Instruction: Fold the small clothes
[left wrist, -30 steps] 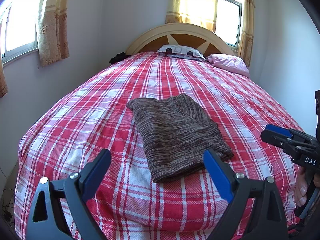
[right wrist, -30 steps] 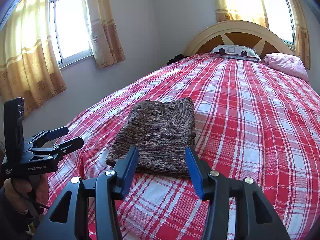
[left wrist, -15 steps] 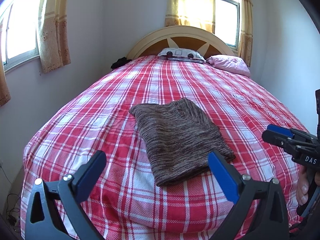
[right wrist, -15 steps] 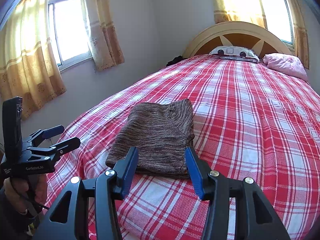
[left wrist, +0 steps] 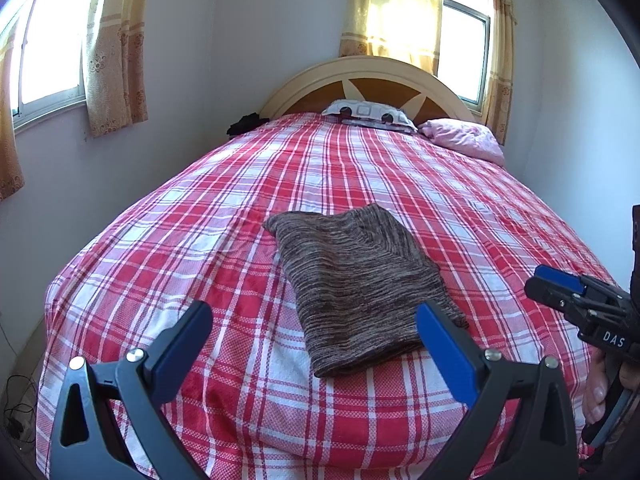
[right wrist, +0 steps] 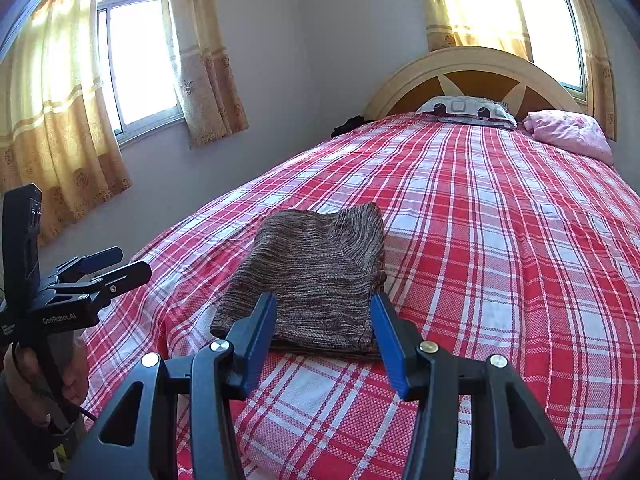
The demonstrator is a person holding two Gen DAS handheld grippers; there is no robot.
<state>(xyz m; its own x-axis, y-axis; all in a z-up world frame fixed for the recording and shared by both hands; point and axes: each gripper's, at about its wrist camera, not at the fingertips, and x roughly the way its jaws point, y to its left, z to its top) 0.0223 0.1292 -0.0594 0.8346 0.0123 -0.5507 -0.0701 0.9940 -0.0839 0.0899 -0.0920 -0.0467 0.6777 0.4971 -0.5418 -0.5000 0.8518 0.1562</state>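
Observation:
A brown marled knit garment (left wrist: 352, 280) lies folded in a neat rectangle on the red plaid bed (left wrist: 200, 216), near its foot. My left gripper (left wrist: 312, 316) hovers just short of the garment's near edge, jaws wide open and empty. In the right wrist view the same garment (right wrist: 316, 268) sits just beyond my right gripper (right wrist: 323, 302), which is half open with nothing between its blue pads (right wrist: 260, 328). Neither gripper touches the cloth. Each gripper shows in the other's view: the right gripper (left wrist: 560, 284) at the right edge, the left gripper (right wrist: 100, 268) at the far left.
A patterned pillow (left wrist: 368, 112) and a pink pillow (left wrist: 464, 140) lie against the arched headboard (left wrist: 372, 76). A dark item (left wrist: 246, 122) sits at the bed's far left corner. Curtained windows (right wrist: 132, 60) line the left wall. Cables (left wrist: 16, 412) lie on the floor at the lower left.
My left gripper drew back a little from the garment and its jaws spread slightly wider. The right gripper and the folded garment stayed where they were.

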